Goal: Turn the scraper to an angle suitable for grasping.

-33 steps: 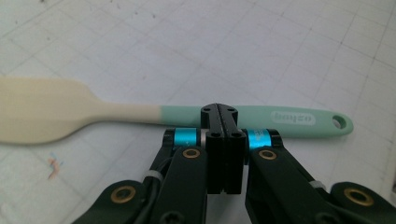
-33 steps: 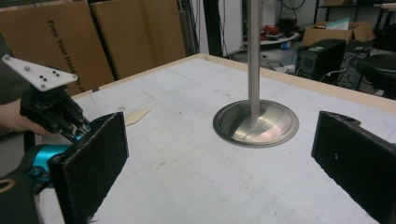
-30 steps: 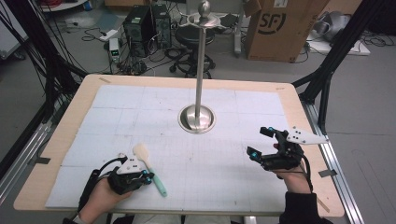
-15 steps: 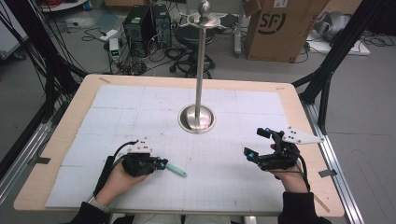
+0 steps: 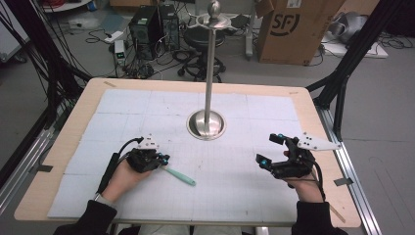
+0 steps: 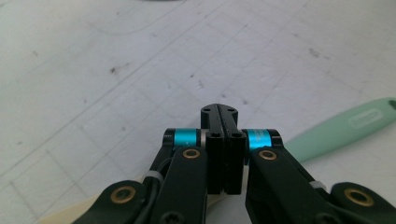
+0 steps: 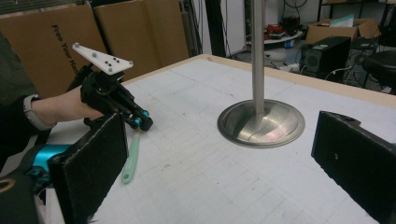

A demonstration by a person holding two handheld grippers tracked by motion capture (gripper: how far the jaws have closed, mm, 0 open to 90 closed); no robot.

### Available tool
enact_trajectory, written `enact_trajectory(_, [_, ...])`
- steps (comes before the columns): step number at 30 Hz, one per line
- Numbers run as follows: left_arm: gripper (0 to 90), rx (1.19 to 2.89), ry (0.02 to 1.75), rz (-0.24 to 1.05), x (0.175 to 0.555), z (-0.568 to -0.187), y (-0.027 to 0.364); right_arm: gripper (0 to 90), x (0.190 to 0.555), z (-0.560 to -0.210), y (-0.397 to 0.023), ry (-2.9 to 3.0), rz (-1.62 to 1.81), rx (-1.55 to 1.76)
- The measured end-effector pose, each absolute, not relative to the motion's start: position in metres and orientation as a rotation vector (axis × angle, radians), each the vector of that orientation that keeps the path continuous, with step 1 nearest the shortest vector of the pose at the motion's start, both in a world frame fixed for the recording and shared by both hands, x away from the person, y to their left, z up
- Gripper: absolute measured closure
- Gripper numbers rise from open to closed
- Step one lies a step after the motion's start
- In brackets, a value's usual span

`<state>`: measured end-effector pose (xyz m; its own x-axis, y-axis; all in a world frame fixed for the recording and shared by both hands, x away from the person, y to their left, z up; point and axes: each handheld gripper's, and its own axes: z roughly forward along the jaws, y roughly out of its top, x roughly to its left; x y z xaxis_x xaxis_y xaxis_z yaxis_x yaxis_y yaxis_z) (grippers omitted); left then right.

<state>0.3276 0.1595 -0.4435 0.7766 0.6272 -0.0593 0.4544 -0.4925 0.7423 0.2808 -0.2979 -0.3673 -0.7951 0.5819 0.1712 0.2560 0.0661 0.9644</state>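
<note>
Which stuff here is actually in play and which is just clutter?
In play:
- left gripper, jaws shut on the brush
- mint-green brush, handle sticking out over the mat
- right gripper, jaws open, nothing between them
- metal stand mid-table, probably the target

Lying about:
- cardboard box on the floor beyond the table
- computer tower
- stool

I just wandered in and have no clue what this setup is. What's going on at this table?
A person sits at a table holding a two-jaw gripper in each hand. The left gripper is shut on one end of a mint-green brush, whose handle slants down to the white mat. The right gripper waits with its jaws open and empty. A metal stand rises mid-table.
</note>
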Motion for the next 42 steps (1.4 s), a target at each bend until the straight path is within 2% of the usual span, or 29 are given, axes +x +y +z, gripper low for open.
enact_trajectory(11, [89.9, 2.232, 0.757, 0.362, 0.321, -0.442, 0.160, 2.5, 0.279, -0.367, -0.300, 2.084, 1.799, 0.851])
enact_trajectory(34, [89.9, 2.265, 0.799, 0.328, 0.264, -0.437, 0.173, 2.5, 0.283, -0.368, -0.299, 2.081, 1.800, 0.842])
enact_trajectory(42, [89.9, 2.228, 0.775, 0.313, 0.262, -0.432, 0.177, 2.5, 0.286, -0.369, -0.294, 2.102, 1.786, 0.839])
